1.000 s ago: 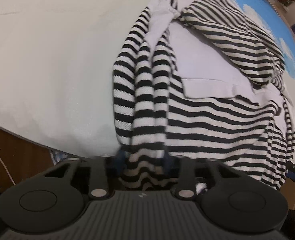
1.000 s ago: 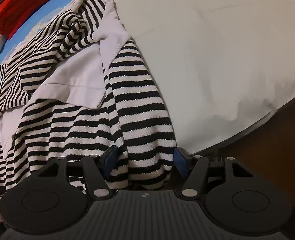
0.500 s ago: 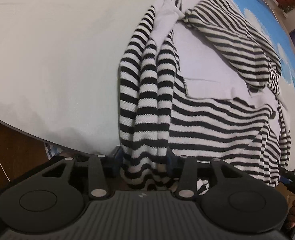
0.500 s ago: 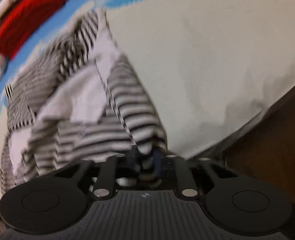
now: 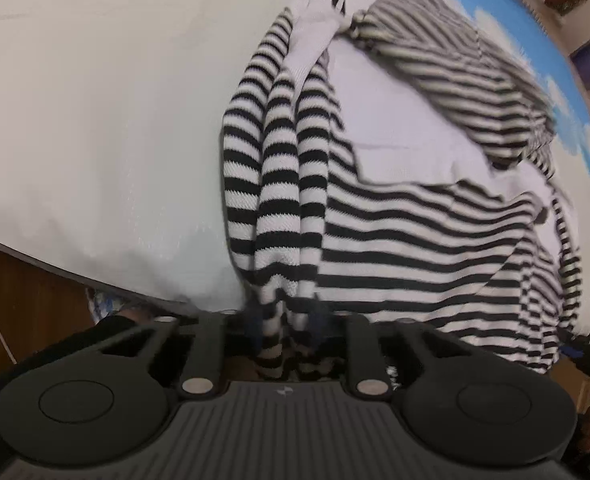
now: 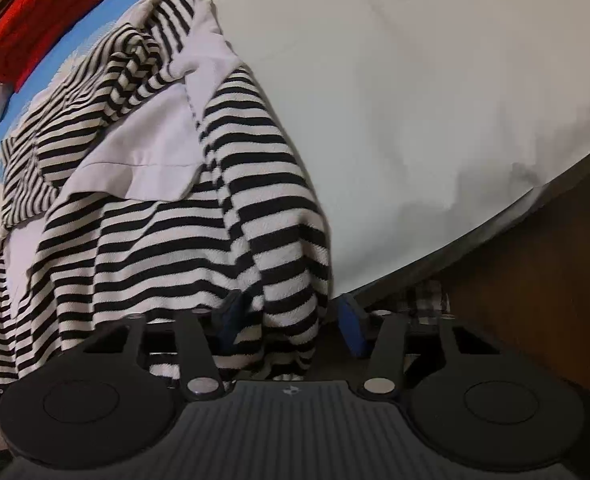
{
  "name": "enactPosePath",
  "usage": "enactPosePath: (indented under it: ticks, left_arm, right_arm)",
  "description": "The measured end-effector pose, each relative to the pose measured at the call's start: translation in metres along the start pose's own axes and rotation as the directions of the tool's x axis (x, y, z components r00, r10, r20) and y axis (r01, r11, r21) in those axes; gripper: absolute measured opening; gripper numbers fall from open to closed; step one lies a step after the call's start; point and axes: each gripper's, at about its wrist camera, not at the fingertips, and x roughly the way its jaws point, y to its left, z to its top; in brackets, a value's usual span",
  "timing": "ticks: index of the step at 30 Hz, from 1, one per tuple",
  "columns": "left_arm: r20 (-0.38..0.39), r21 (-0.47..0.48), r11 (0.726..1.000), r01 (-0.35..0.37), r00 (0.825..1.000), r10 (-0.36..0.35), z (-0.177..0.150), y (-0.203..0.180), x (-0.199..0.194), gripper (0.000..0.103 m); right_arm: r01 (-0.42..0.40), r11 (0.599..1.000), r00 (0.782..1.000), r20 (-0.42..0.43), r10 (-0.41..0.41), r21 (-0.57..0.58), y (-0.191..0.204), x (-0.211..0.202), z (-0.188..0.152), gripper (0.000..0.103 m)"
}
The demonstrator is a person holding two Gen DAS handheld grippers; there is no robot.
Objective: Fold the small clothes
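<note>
A black-and-white striped garment with white panels (image 5: 395,216) lies crumpled on a white sheet, its near hem hanging over the table's front edge. My left gripper (image 5: 285,326) is shut on a bunched fold of the striped hem. In the right wrist view the same striped garment (image 6: 167,248) fills the left half. My right gripper (image 6: 291,322) has its blue pads wide apart, with the hem's other corner hanging loosely between them.
The white sheet (image 5: 95,120) covers the table; its front edge (image 6: 495,228) runs over brown wood. A blue cloud-print mat (image 5: 567,92) lies beyond the garment. A red knitted item (image 6: 35,28) and pale clothes sit at the far left.
My left gripper has closed tighter on the striped hem. My right gripper, shut on the hem half a second ago, has opened again; the garment has shifted slightly toward me.
</note>
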Motion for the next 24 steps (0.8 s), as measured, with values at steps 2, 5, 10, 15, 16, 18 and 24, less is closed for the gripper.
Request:
enactPosePath:
  ticks: [2, 5, 10, 15, 16, 18, 24]
  left_arm:
    - [0.028, 0.021, 1.000, 0.005, 1.000, -0.005, -0.003, -0.001, -0.009, 0.010]
    - [0.077, 0.050, 0.999, 0.020, 0.997, -0.024, -0.005, -0.004, -0.026, 0.008]
    - [0.181, 0.132, 0.988, 0.084, 0.978, -0.108, -0.009, -0.005, -0.075, 0.007]
    - [0.220, 0.130, 0.970, 0.207, 0.947, -0.232, -0.020, 0.010, -0.126, 0.007]
    - [0.219, 0.133, 0.966, 0.221, 0.944, -0.246, -0.022, 0.013, -0.135, 0.007]
    - [0.218, 0.136, 0.962, 0.237, 0.940, -0.263, -0.024, 0.016, -0.149, 0.007]
    - [0.239, 0.092, 0.955, 0.281, 0.925, -0.295, 0.018, 0.012, -0.157, 0.007]
  right_arm:
    - [-0.041, 0.999, 0.999, 0.008, 0.042, -0.013, 0.002, -0.003, 0.000, 0.010]
    - [-0.049, 0.998, 0.998, 0.034, 0.050, -0.027, 0.004, -0.011, 0.000, 0.005]
    - [-0.073, 0.996, 0.990, 0.114, 0.079, -0.056, 0.003, -0.052, 0.007, 0.004]
    - [-0.218, 0.973, 0.957, 0.180, 0.229, -0.077, -0.008, -0.115, 0.015, 0.004]
    - [-0.231, 0.969, 0.953, 0.179, 0.244, -0.091, -0.010, -0.125, 0.015, 0.004]
    - [-0.262, 0.958, 0.944, 0.173, 0.279, -0.113, -0.012, -0.146, 0.012, 0.004]
    - [-0.299, 0.946, 0.935, 0.158, 0.316, -0.125, -0.004, -0.167, 0.028, 0.004]
